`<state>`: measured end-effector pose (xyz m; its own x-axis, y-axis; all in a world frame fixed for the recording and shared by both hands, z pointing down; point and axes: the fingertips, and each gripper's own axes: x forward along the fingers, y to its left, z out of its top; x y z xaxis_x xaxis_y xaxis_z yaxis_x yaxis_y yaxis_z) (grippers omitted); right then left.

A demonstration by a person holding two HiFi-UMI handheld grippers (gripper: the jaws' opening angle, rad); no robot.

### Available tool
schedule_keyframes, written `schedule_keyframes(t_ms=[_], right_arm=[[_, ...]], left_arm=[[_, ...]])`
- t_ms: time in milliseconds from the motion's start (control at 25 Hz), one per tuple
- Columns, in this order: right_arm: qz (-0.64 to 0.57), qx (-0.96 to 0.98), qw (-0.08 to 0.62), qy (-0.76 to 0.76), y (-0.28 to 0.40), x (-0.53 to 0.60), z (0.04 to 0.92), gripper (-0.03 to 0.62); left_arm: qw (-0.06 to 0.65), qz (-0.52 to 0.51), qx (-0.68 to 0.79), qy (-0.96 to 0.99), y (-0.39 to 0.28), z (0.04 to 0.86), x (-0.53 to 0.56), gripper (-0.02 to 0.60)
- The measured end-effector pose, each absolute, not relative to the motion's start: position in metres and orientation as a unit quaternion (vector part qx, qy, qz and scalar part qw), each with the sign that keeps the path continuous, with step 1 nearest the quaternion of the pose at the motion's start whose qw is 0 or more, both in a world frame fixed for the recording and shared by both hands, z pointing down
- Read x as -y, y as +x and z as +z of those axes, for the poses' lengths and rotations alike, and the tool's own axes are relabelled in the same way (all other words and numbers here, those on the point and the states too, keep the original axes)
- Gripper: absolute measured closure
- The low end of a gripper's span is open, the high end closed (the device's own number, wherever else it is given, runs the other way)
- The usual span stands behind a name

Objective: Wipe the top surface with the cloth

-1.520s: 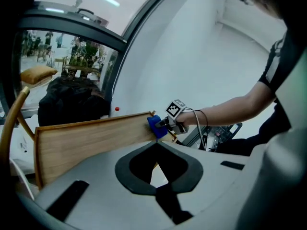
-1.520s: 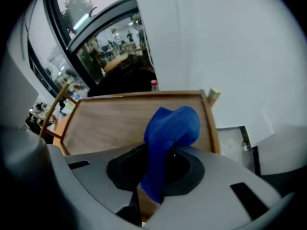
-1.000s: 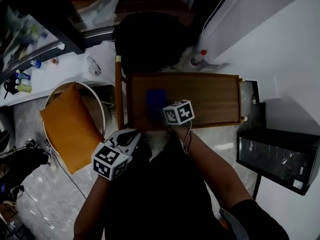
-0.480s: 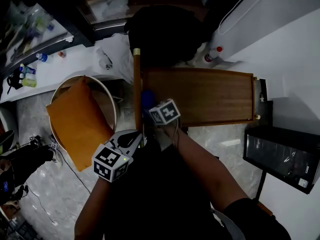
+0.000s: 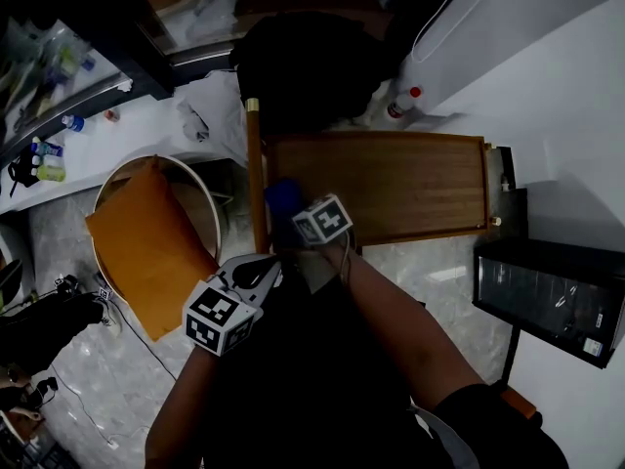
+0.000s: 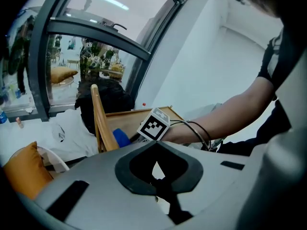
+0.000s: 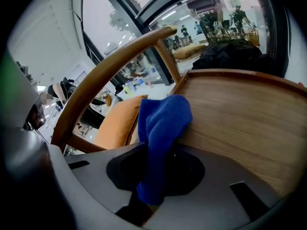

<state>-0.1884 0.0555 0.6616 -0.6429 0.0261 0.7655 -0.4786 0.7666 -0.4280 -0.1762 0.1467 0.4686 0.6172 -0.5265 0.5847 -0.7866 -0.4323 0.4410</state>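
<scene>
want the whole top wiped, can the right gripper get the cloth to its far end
Probably yes: the right gripper is shut on the cloth at the left end of the top, and the wood beyond shows nothing in the way.

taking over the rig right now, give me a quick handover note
Right tool: shut on the blue fleece cloth, which rests on the brown wooden rimmed tabletop at the end beside the curved wooden chair rail.
Left tool: shut, empty, held off the top near the body.
Done: cannot tell how much is wiped.
Left: sweep the cloth across the rest of the top, probably toward the far end.
</scene>
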Motion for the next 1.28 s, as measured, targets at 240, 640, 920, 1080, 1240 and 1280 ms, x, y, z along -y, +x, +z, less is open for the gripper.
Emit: schedule_keyframes(t_ms=[240,640,920,1080,1240,1280], right_arm=[[0.31,0.847,0.41,0.136,-0.17,-0.051,0.661,0.516],[0.307,0.845,0.409,0.156,-0.119,-0.026,0.66,0.516],[0.304,0.836,0.425,0.165,-0.073,-0.009,0.658,0.516],[0.312,0.831,0.429,0.168,-0.047,0.0,0.656,0.516],[0.317,0.829,0.429,0.171,-0.02,0.01,0.656,0.516],[0.319,0.828,0.429,0.172,-0.013,0.011,0.657,0.516]], left_arm=[[0.359,0.182,0.402,0.822,-0.162,0.469,-0.146,0.577],[0.36,0.183,0.396,0.824,-0.12,0.466,-0.134,0.577],[0.362,0.172,0.393,0.828,-0.084,0.459,-0.114,0.577],[0.359,0.169,0.391,0.83,-0.062,0.454,-0.101,0.577],[0.361,0.172,0.386,0.832,-0.04,0.457,-0.093,0.577],[0.361,0.175,0.383,0.832,-0.034,0.458,-0.092,0.577]])
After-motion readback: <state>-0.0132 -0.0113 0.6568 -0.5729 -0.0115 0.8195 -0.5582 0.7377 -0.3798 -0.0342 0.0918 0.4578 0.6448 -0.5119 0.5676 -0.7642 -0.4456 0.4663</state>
